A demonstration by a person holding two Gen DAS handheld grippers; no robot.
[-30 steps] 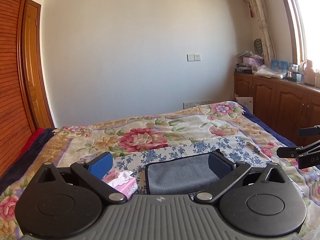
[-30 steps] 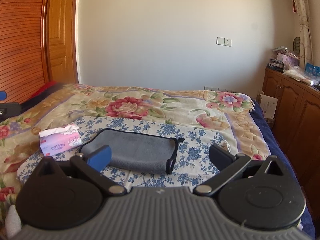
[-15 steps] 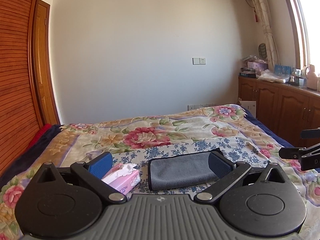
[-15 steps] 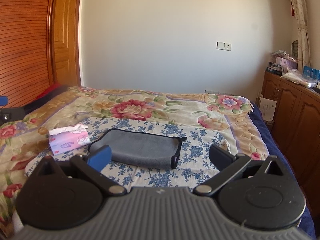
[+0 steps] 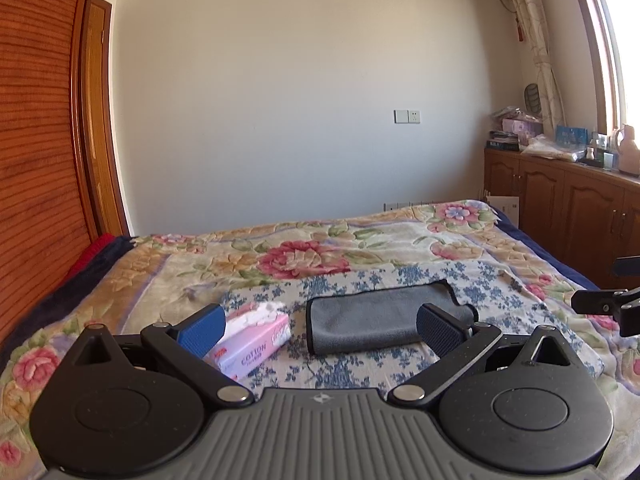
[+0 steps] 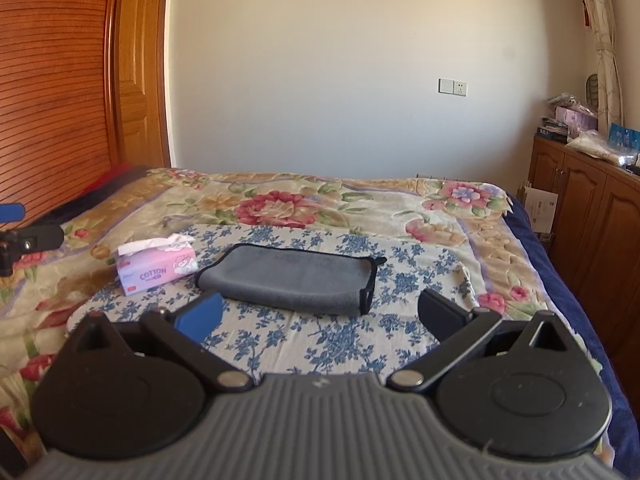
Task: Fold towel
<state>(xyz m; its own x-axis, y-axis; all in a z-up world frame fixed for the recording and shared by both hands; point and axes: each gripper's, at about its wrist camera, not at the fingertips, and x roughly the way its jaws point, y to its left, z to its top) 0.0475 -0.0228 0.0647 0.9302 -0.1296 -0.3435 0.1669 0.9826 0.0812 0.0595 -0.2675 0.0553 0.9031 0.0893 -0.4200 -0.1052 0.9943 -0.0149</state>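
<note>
A grey towel [image 5: 376,320] with black edging lies folded into a narrow strip on a blue-flowered cloth [image 5: 360,364] on the bed. It also shows in the right wrist view [image 6: 292,278]. My left gripper [image 5: 320,328] is open and empty, held above the bed short of the towel. My right gripper [image 6: 320,314] is open and empty, also back from the towel. Part of the right gripper shows at the right edge of the left wrist view [image 5: 608,304].
A pink tissue pack [image 5: 252,340] lies left of the towel, also in the right wrist view [image 6: 156,264]. The bed has a floral blanket [image 6: 320,200]. Wooden cabinets [image 5: 560,204] stand at right, a wooden wardrobe [image 6: 52,92] at left.
Both grippers have pulled back and up from the towel, which now looks smaller and farther away. The towel lies still.
</note>
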